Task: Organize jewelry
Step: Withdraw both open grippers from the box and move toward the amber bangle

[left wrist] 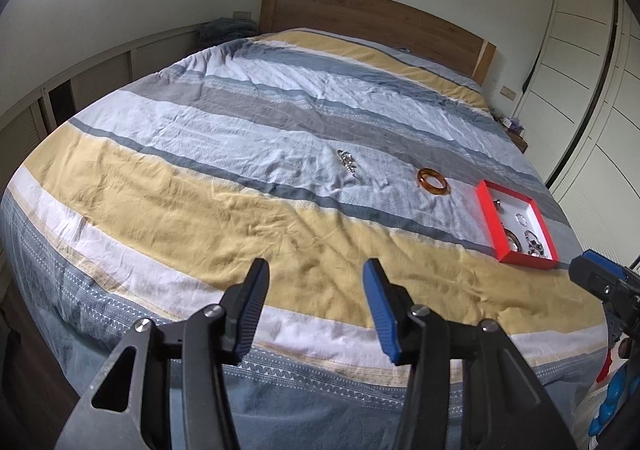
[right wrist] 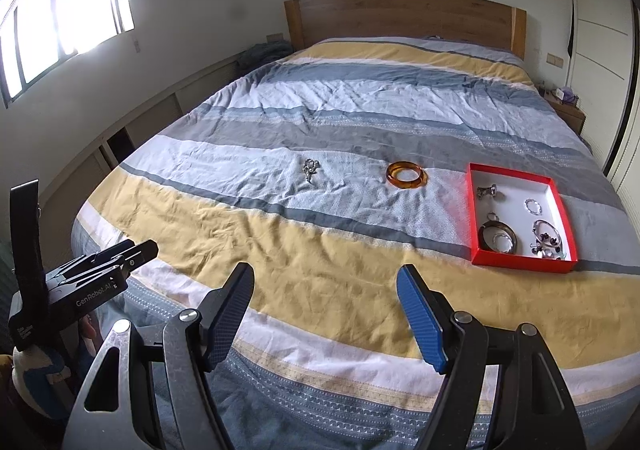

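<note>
Red cardboard marks the landmark: an open red box lies on the striped bed, already holding several pieces of jewelry, among them a dark bangle and some small silvery items. Two pieces lie outside it on the pale blue stripe. An amber bangle lies flat just beyond the box's far-left corner, and a silver chain piece lies further left of the box, well apart from the bangle, its long axis running roughly away from the cameras.

Both grippers hover over the foot of the bed, well short of everything. The left gripper has its jaws spread and empty; the right gripper likewise has its jaws spread wide with nothing between them.

From the right gripper the amber bangle lies ahead and slightly right, on the box's side, so the right hand seems better placed for it. The chain piece lies almost straight ahead of the left gripper, which looks the natural choice there.
</note>
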`<state>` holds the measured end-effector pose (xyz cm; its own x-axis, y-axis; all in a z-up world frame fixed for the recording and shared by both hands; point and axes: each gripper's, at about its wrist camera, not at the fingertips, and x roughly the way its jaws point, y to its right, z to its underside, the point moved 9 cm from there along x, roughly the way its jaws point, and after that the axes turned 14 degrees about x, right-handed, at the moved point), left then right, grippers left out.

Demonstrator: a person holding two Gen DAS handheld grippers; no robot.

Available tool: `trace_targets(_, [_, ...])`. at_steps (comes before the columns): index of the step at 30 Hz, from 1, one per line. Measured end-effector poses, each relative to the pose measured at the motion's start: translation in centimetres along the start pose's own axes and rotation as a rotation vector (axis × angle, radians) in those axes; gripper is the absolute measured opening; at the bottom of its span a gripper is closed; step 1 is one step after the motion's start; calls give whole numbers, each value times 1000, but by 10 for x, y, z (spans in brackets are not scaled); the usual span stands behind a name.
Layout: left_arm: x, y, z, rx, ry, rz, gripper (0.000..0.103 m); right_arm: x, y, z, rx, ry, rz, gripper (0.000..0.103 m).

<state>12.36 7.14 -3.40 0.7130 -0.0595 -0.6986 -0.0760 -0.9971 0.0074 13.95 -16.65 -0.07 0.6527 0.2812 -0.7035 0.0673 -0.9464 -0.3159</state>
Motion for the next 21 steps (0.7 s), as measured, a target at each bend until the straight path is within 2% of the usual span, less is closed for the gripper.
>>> trace_targets(10, [68, -4, -7, -2, -89, -27, 47, 59, 49, -28, 96, -42, 10, 73])
trace_targets(14, [95, 0, -10, 33, -124, -57, 47, 90, 70, -37, 134, -64, 17, 73])
trace_targets(21, [139, 16, -24, 92, -155, -68, 47, 138, 92, -44, 140, -100, 28, 73])
